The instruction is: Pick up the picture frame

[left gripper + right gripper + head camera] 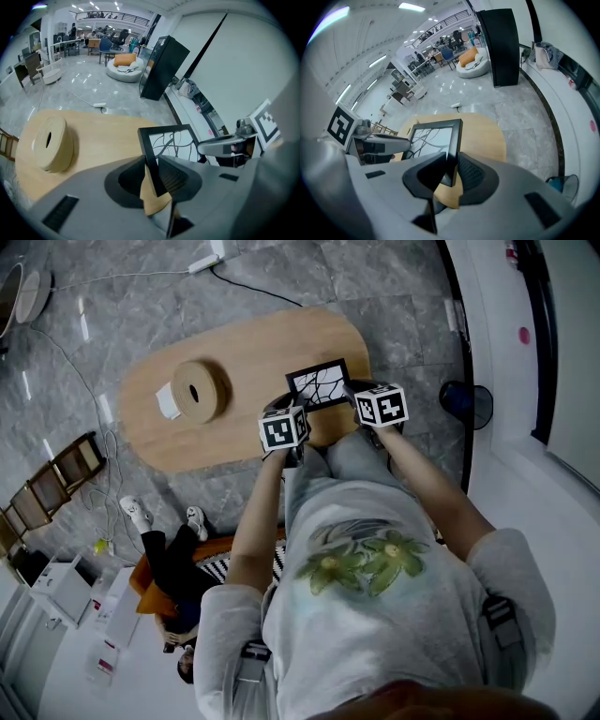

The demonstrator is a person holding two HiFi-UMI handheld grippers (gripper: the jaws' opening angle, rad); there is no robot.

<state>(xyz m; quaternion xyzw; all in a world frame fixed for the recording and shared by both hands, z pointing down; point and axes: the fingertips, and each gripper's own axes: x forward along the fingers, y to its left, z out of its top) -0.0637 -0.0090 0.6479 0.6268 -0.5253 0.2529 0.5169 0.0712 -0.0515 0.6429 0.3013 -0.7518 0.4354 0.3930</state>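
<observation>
A black picture frame [319,382] with a branch print hangs tilted above the oval wooden table [253,352], held from both sides. My left gripper [292,409] is shut on its left edge: in the left gripper view the frame [171,140] rises from between the jaws of the left gripper [152,171]. My right gripper [354,392] is shut on the right edge, and in the right gripper view the frame [433,138] stands between the dark pads of the right gripper [451,169]. Each gripper shows in the other's view.
A thick beige ring [199,390] and a white slip [167,401] lie on the table's left half. On the grey stone floor are a cable with a power strip [202,263], a wooden rack [47,488], a fan [469,404] and a crouching person [173,568].
</observation>
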